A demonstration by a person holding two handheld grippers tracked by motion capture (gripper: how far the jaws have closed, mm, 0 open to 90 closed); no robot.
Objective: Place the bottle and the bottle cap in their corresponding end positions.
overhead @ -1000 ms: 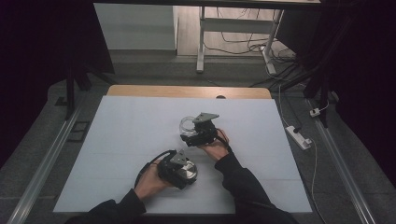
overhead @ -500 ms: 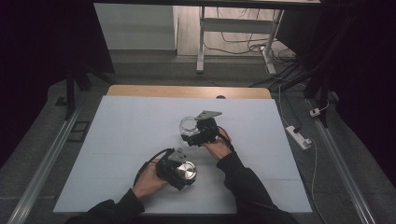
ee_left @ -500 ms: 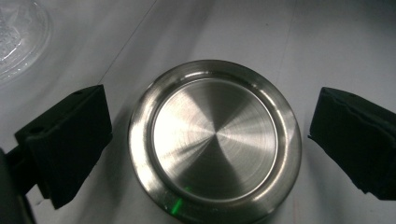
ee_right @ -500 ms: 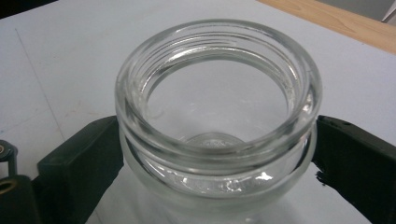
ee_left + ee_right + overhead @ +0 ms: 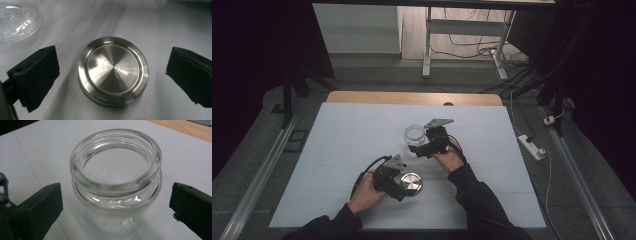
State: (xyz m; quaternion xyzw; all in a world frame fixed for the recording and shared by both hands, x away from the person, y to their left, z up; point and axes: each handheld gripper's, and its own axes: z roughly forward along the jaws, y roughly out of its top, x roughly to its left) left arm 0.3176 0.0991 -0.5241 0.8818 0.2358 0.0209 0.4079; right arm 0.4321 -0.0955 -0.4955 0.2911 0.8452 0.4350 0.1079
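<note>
A white sheet (image 5: 352,145) covers most of the desk, leaving a strip of bare wood (image 5: 412,98) along its far edge in the upper middle of the high view, with a small dark notch (image 5: 448,104) in that strip. Beyond it, at the top of the frame, stand the pale metal legs of another table (image 5: 428,45) over a tangle of dark cables (image 5: 472,42) on the floor. At the right of the frame a white power strip (image 5: 530,146) lies on the grey floor, and metal rails (image 5: 257,170) run along both sides of the desk.
</note>
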